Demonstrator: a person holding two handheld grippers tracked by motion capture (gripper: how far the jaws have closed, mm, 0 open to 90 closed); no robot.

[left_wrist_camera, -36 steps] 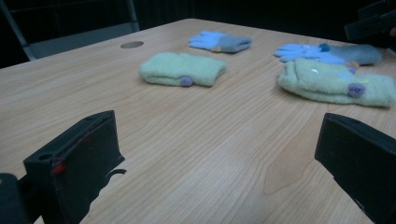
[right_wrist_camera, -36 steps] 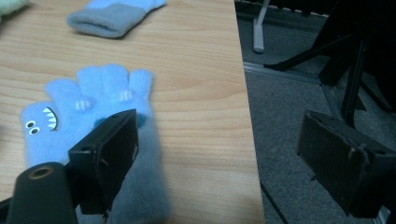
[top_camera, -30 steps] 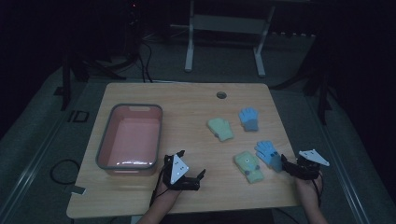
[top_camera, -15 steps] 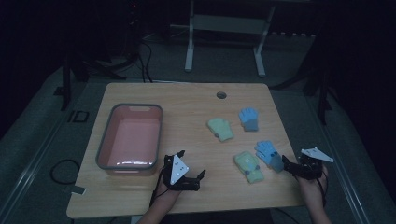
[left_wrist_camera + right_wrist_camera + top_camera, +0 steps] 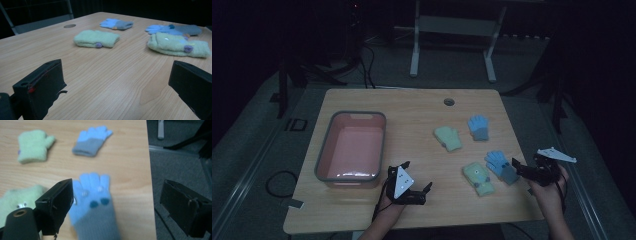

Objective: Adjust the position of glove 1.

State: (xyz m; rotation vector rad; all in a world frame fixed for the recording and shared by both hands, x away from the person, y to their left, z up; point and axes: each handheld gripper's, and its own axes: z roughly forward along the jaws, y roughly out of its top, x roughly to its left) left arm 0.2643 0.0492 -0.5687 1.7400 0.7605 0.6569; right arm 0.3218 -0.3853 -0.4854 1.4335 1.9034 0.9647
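Four gloves lie on the right half of the wooden table (image 5: 412, 105). A green mitten (image 5: 448, 138) and a blue glove (image 5: 478, 127) are farther back. A second green mitten (image 5: 478, 178) and a second blue glove (image 5: 502, 166) lie nearer. My right gripper (image 5: 516, 169) is open at the cuff end of the near blue glove (image 5: 93, 202). In the right gripper view its jaws (image 5: 117, 200) stand wide above that glove, which sits toward the left jaw. My left gripper (image 5: 417, 176) is open over bare wood, and its jaws (image 5: 115, 87) face the gloves with nothing between them.
A pink tub with a grey rim (image 5: 357, 114) stands on the left half of the table, beside my left gripper. A round cable hole (image 5: 449, 102) is at the table's back. The table's right edge (image 5: 148, 170) runs close to the near blue glove.
The right hand has shifted slightly, its grey plate rising a little and moving right. The left gripper and the gloves have not moved.
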